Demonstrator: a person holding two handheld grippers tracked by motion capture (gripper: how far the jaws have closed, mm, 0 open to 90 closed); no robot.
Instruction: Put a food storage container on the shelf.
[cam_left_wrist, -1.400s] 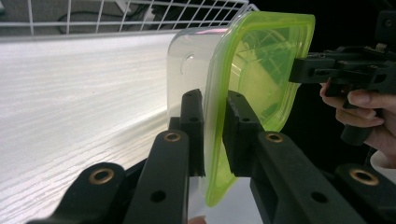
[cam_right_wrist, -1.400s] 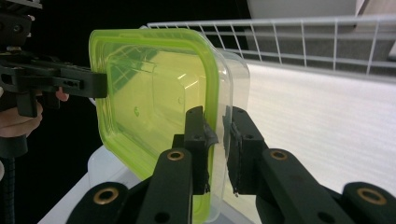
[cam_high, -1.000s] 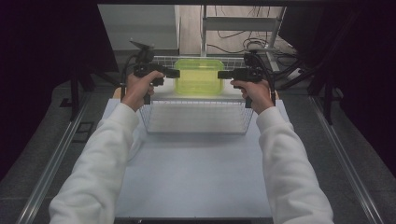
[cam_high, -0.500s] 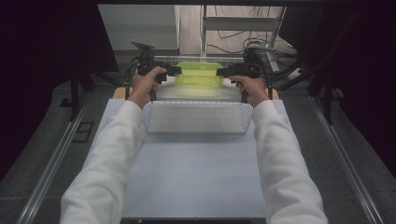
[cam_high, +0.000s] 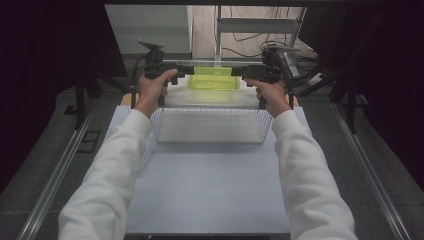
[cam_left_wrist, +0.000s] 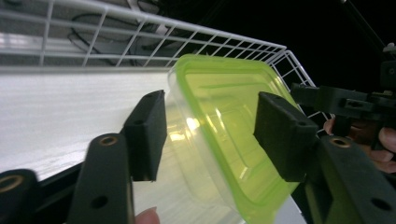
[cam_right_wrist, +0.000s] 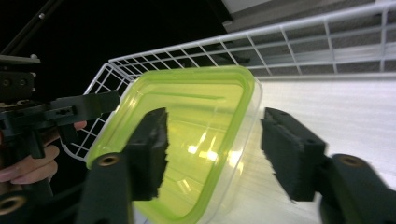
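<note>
High view: both tongs, left (cam_high: 184, 74) and right (cam_high: 239, 74), have just spread, flanking the green-lidded container (cam_high: 212, 80) above the wire basket (cam_high: 210, 125).

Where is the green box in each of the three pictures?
High view: the green box sits top middle, at the far end of the wire basket.
Left gripper view: the green box is centre right, between the black jaws.
Right gripper view: the green box is centre left.
Shared landmark: the white wire basket.
</note>
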